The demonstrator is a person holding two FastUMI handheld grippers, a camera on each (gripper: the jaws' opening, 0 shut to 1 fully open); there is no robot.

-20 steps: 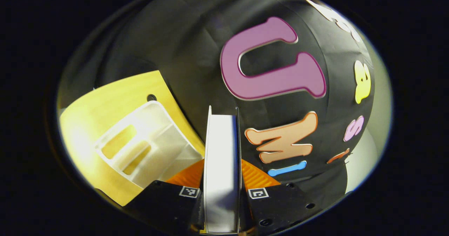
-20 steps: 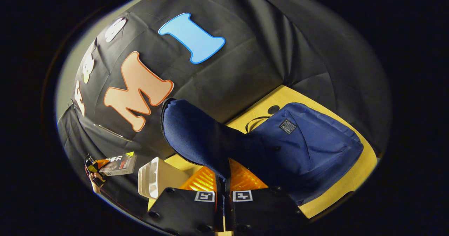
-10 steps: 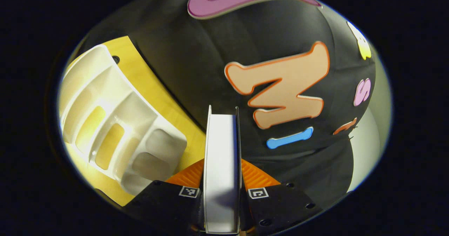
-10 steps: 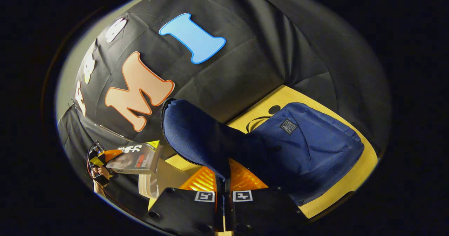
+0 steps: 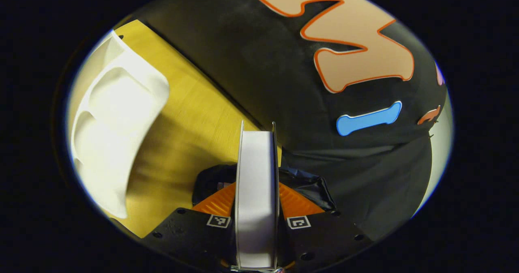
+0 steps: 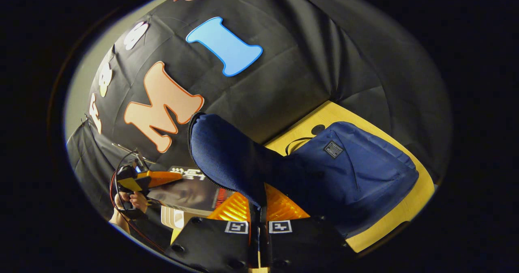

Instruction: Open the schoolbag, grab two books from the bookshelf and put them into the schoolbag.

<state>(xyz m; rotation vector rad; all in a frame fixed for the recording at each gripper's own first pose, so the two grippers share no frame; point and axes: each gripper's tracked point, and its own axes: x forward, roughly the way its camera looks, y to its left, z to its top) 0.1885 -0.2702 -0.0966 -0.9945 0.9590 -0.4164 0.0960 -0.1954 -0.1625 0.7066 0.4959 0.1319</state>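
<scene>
My left gripper (image 5: pixel 256 198) is shut on a book (image 5: pixel 256 183), whose white page edge stands upright between the orange fingers (image 5: pixel 219 202). Just below the book's far end lies the dark bag opening (image 5: pixel 310 188). In the right gripper view, my right gripper (image 6: pixel 258 210) is shut on the blue schoolbag's flap (image 6: pixel 227 155) and holds it lifted off the bag body (image 6: pixel 357 171). That view also has the left gripper (image 6: pixel 156 178) carrying the book (image 6: pixel 186 192) flat, its end next to the raised flap. The white bookshelf (image 5: pixel 117 115) stands to the left.
The schoolbag lies on a yellow table (image 6: pixel 336 112) whose far edge meets the black cloth wall. A hand (image 6: pixel 134 202) holds the left gripper, with a red cable looped by it. The white bookshelf (image 6: pixel 172 218) sits low behind the book.
My left gripper has carried the book away from the bookshelf, toward the raised flap and bag opening. The right gripper has kept the flap lifted, nearly still.
</scene>
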